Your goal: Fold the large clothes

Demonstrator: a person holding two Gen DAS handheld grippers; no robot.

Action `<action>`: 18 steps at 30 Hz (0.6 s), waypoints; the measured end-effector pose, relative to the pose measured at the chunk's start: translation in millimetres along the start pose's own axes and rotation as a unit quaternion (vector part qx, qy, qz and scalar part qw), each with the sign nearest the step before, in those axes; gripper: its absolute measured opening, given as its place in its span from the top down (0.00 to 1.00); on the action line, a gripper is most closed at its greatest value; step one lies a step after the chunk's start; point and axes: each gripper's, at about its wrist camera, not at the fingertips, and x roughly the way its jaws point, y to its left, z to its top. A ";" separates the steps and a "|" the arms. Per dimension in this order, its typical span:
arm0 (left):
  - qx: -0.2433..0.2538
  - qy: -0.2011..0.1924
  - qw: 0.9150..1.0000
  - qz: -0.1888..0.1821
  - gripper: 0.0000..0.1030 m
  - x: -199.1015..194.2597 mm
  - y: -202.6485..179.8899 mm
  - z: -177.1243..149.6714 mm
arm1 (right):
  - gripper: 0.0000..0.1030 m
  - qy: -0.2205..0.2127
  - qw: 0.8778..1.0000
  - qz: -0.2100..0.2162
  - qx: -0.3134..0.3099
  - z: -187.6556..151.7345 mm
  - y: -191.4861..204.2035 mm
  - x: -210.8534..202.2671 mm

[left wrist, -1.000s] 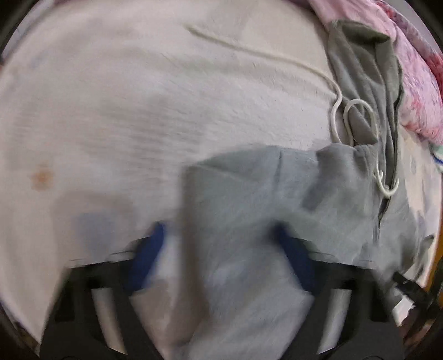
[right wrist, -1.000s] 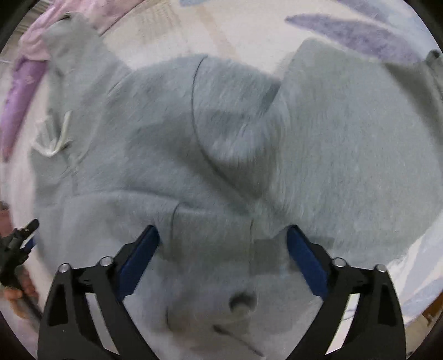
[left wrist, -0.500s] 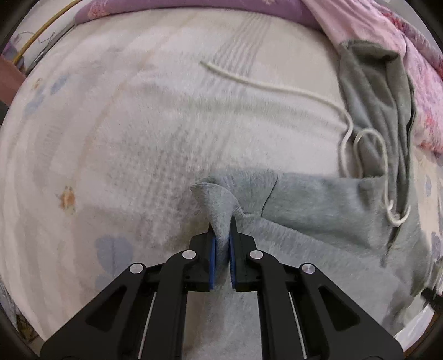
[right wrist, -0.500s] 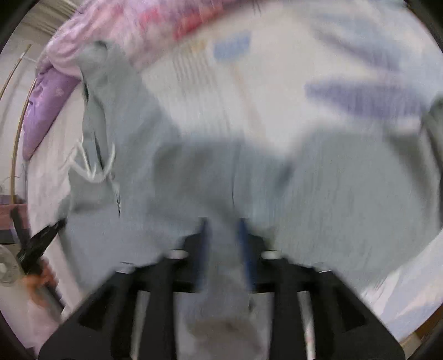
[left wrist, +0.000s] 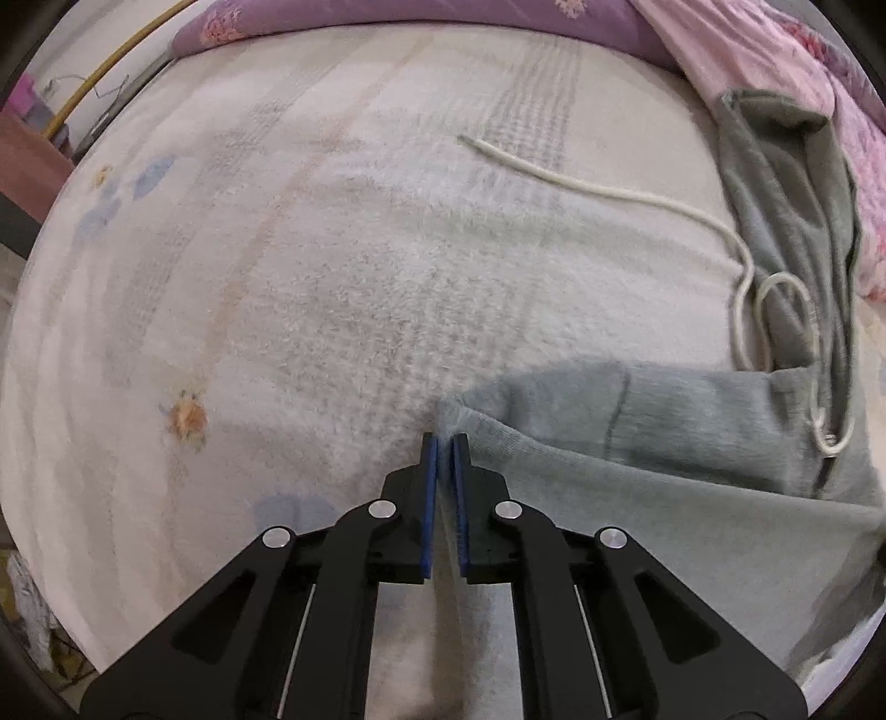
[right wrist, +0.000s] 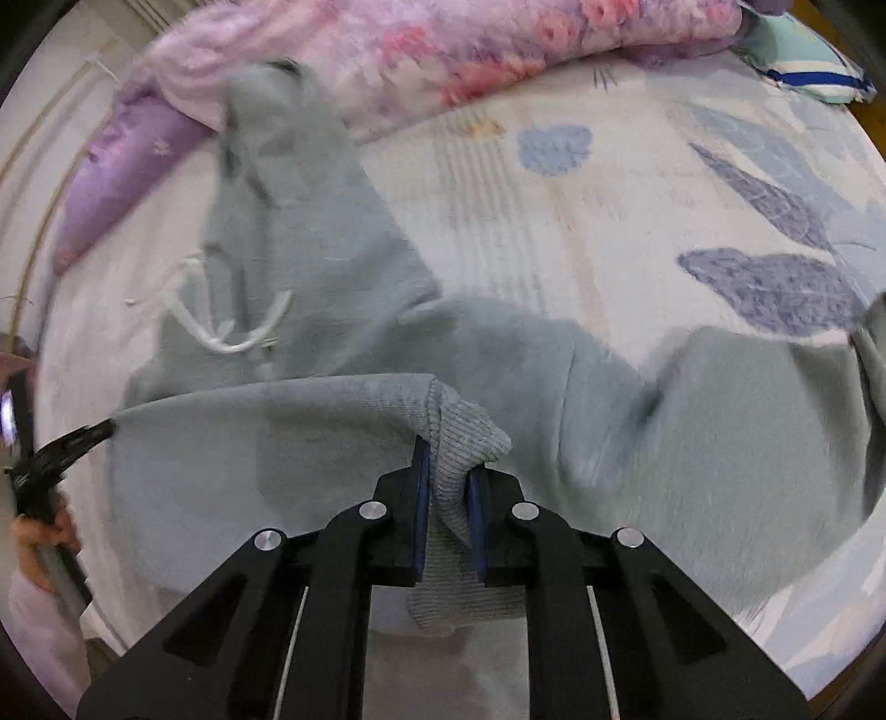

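Note:
A grey hoodie lies spread on a pale patterned bed sheet, its hood toward the pink blanket. Its white drawstring trails across the sheet. My left gripper points down, its jaws closing on a thin edge of the hoodie pinched between the blue pads. In the right wrist view my right gripper is closing on the ribbed hem, which bunches between its pads. The hoodie stretches from there to the left gripper at the far left, held by a hand.
A pink floral blanket and a purple pillow lie along the far side of the bed. A teal striped item sits at the back right. The bed's edge and brown furniture show at the left.
Both grippers went from wide open over the hoodie to closed on its fabric. The hem edge between them is now lifted off the sheet and pulled taut.

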 end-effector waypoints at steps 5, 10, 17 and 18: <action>0.010 0.014 1.000 -0.016 0.39 -10.2 -1.7 -14.4 | 0.34 0.034 0.999 0.022 0.034 -40.5 -11.2 -4.6; 0.000 0.079 0.995 -0.054 0.42 -20.9 9.5 -73.4 | 0.41 0.054 0.994 0.045 0.079 -63.1 -22.5 14.3; 0.031 0.068 0.997 -0.001 0.93 -29.6 -9.4 -126.9 | 0.87 0.066 0.994 0.022 0.083 -83.5 -11.1 9.2; 0.029 0.065 0.997 0.010 0.93 -23.0 -7.3 -126.5 | 0.85 0.075 0.993 0.024 0.084 -86.0 -14.7 24.1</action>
